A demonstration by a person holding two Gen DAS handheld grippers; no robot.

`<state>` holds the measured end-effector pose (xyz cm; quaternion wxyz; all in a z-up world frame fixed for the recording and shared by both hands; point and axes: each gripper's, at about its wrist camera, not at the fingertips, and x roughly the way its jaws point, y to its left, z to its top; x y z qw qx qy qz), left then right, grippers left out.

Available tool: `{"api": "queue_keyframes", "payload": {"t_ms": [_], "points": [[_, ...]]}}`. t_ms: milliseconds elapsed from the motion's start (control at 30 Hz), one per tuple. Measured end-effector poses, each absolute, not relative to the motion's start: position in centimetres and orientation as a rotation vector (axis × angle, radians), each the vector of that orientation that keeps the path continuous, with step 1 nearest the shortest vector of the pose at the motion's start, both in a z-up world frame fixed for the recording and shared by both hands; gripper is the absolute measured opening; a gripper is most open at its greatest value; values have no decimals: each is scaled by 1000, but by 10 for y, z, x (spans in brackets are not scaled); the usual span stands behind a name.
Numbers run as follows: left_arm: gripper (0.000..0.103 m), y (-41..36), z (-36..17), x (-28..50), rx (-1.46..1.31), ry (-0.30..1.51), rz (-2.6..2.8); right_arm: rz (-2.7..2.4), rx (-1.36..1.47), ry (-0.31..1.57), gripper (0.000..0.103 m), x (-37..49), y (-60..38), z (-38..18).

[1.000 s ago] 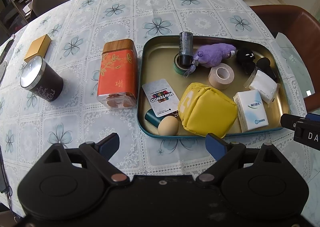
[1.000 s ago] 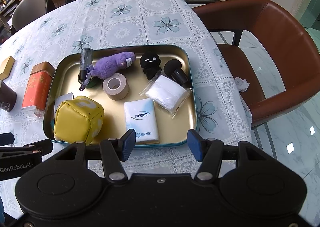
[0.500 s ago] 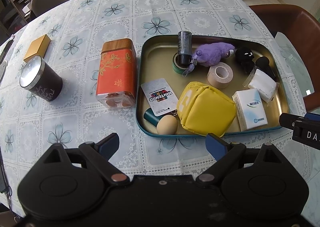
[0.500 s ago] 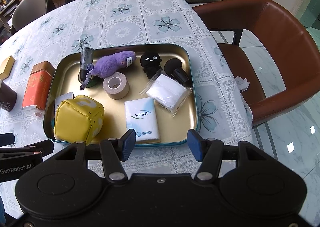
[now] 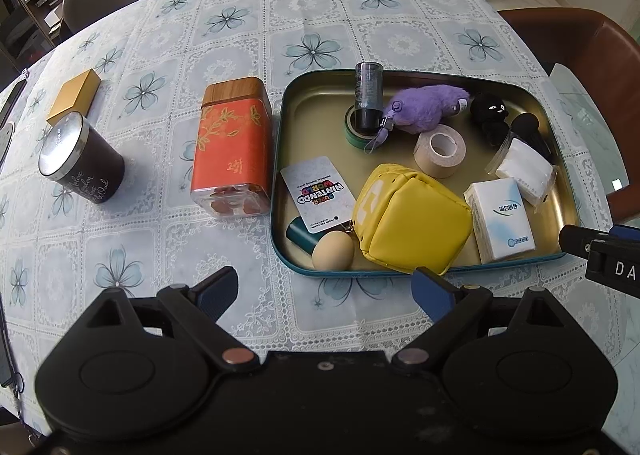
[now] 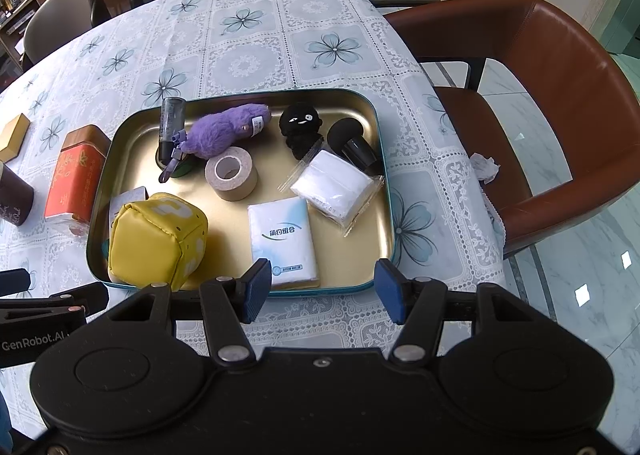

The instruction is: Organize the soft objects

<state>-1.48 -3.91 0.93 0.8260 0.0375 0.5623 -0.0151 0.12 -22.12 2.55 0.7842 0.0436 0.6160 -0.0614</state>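
Note:
A gold metal tray [image 5: 320,103] [image 6: 372,239] on the flowered tablecloth holds a yellow cube pouch [image 5: 412,223] [image 6: 156,239], a purple plush [image 5: 428,107] [image 6: 224,131], a black plush [image 5: 488,111] [image 6: 300,127], a tissue pack [image 5: 502,219] [image 6: 284,239], a bagged white cloth [image 5: 524,169] [image 6: 334,187], a tape roll [image 5: 439,151] [image 6: 231,174] and a beige egg-shaped sponge [image 5: 333,251]. My left gripper [image 5: 324,291] is open and empty, in front of the tray's near edge. My right gripper [image 6: 320,287] is open and empty, over the tray's near rim by the tissue pack.
Left of the tray stand an orange tin [image 5: 232,147], a dark candle jar [image 5: 80,159] and a gold box [image 5: 74,97]. In the tray are also a dark tube [image 5: 368,95], a card [image 5: 318,195] and a black brush [image 6: 352,143]. A brown chair [image 6: 540,103] stands right.
Both grippers have barely moved; the tray sits slightly higher in the left wrist view. Nothing was grasped or shifted.

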Motion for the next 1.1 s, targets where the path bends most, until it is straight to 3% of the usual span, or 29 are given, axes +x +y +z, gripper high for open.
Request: {"api": "queue_keyframes", "payload": {"t_ms": [1100], "points": [[94,-32,7,-15,78,1206,-43,-127,92,1334,56,5,-220,24]]}}
